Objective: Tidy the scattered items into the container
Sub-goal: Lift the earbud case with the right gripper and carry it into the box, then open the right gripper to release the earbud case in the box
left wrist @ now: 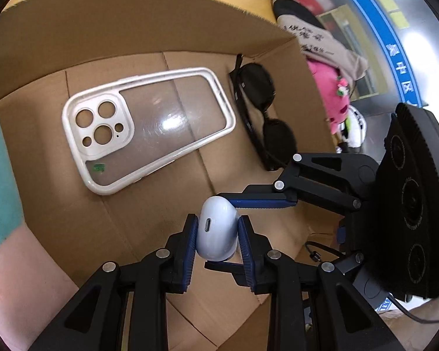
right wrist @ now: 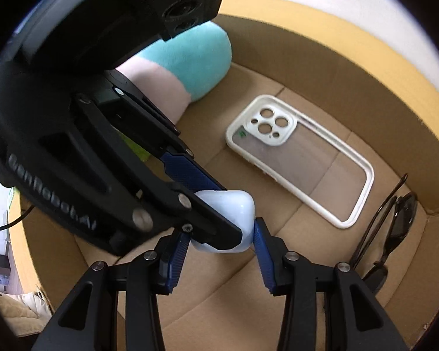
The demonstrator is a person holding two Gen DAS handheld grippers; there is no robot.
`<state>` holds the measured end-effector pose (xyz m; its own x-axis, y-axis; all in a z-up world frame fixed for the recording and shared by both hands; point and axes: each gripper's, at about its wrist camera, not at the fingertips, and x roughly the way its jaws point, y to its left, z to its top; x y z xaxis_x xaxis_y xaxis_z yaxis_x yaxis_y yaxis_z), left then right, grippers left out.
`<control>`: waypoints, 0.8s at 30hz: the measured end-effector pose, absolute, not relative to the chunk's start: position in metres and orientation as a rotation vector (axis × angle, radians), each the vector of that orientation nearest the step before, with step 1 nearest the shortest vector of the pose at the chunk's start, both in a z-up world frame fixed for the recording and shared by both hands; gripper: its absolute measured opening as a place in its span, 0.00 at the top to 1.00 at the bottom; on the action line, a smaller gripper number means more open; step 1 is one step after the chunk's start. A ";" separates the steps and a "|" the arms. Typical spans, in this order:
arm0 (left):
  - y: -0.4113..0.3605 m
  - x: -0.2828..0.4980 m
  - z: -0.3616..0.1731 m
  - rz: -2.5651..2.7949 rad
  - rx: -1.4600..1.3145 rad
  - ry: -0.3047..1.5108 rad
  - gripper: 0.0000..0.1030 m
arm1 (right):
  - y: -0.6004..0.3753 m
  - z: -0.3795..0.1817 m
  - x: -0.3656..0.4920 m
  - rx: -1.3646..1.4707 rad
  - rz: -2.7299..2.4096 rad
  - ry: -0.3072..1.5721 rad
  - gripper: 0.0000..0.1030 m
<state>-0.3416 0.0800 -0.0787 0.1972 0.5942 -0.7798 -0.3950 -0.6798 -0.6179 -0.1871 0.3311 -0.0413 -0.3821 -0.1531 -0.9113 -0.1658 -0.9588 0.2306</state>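
Both tongs grasp one white earbud case [left wrist: 217, 231] over the cardboard box [left wrist: 131, 23] floor: the left gripper [left wrist: 217, 234] clamps its sides, the right gripper [right wrist: 221, 242] pinches it crosswise. Beyond them lies bare floor, then a clear phone case [left wrist: 149, 128], sunglasses [left wrist: 260, 108] at the wall.

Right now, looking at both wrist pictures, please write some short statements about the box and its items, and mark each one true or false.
1. The white earbud case is held between both tools, left tool and right tool. True.
2. The phone case lies outside the cardboard box. False: it lies on the box floor.
3. The sunglasses lie beside the phone case. True.
4. The sunglasses rest on top of the phone case. False: they lie apart.
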 end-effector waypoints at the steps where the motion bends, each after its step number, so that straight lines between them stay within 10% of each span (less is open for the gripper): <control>1: 0.083 -0.341 -0.081 1.600 -1.700 -0.174 0.71 | 0.331 -0.044 -0.186 -1.748 2.562 0.452 0.59; 14: 0.096 -0.339 -0.092 1.668 -1.774 -0.101 0.65 | 0.327 -0.060 -0.168 -1.713 2.540 0.485 0.58; 24: 0.069 -0.324 -0.053 1.819 -1.727 -0.088 0.39 | 0.318 -0.017 -0.139 -1.568 2.516 0.528 0.45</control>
